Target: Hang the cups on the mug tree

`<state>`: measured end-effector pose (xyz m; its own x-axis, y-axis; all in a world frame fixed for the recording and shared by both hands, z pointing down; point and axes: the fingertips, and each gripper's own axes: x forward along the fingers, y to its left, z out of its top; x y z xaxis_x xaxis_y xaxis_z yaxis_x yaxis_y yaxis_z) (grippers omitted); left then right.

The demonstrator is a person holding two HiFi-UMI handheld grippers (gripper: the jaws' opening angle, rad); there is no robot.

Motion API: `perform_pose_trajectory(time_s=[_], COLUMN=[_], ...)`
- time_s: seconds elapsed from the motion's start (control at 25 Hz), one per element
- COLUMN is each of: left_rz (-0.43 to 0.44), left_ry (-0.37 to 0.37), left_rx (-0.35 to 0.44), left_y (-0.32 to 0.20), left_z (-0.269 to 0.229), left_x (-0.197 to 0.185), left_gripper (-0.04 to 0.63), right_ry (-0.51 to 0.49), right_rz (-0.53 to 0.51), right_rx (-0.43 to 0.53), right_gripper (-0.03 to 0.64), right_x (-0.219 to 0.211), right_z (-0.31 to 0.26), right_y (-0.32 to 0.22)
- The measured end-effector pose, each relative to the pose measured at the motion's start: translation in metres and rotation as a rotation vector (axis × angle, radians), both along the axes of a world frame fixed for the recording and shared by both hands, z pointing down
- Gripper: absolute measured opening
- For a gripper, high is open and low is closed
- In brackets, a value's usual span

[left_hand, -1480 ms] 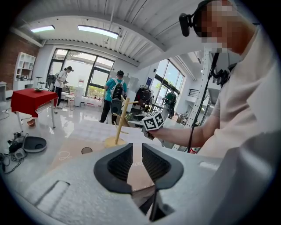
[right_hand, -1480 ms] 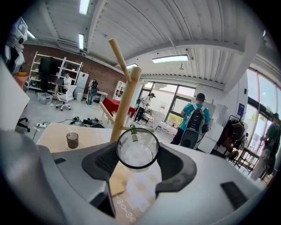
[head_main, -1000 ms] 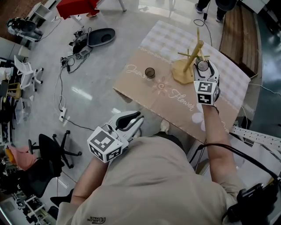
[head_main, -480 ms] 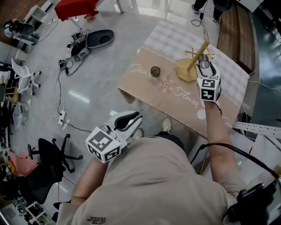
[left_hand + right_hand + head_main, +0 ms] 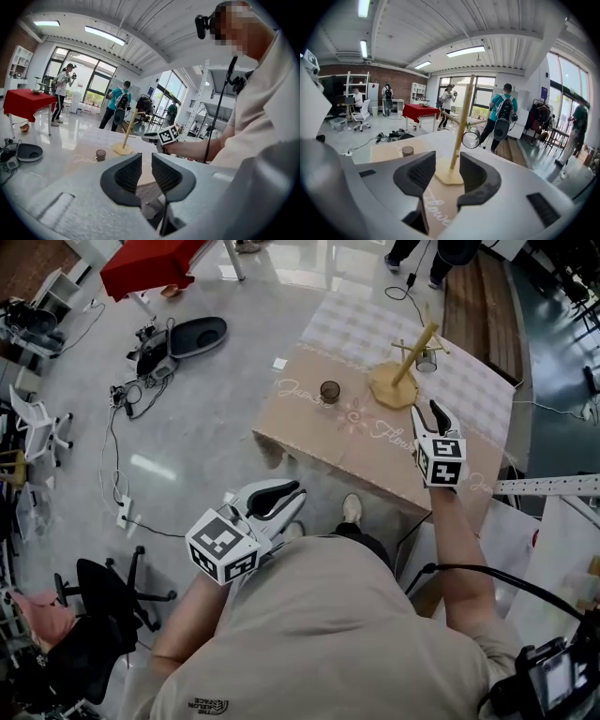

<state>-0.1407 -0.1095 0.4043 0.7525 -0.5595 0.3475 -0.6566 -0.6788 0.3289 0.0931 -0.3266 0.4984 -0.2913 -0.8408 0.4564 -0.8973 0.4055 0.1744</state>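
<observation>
Pale wooden mug tree (image 5: 403, 371) stands mid-bench, toward the far edge of the tan-cloth bench (image 5: 309, 432). Clear glass cup (image 5: 427, 360) hangs on one peg. Small dark cup (image 5: 330, 391) sits upright nearer the left edge, apart from the tree. White right gripper (image 5: 446, 164) is over the near right edge, fingers (image 5: 417, 174) just been closing, spread, empty. White left gripper (image 5: 146, 165) is off the bench, fingers nearly together with a narrow gap, empty.

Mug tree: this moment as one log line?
clear glass cup: hanging on wooden mug tree | right gripper: empty, jaws just been closing | small dark cup: on table | left gripper: empty
</observation>
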Motion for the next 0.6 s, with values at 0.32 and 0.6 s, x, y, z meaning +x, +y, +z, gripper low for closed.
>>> perform_pose_trajectory(time_s=[0.32, 0.6], left_rz=[0.123, 0.210], left_ry=[0.013, 0.017], left_rx=[-0.010, -0.010], left_y=[0.028, 0.054], left_z=[0.007, 0.015], left_x=[-0.005, -0.011], left_gripper=[0.058, 0.058], right_ry=[-0.143, -0.225], right_rz=[-0.046, -0.074], right_rx=[-0.114, -0.138], right_gripper=[0.020, 0.014], right_x=[-0.046, -0.086], right_z=[-0.005, -0.021], right_y=[0.131, 0.217])
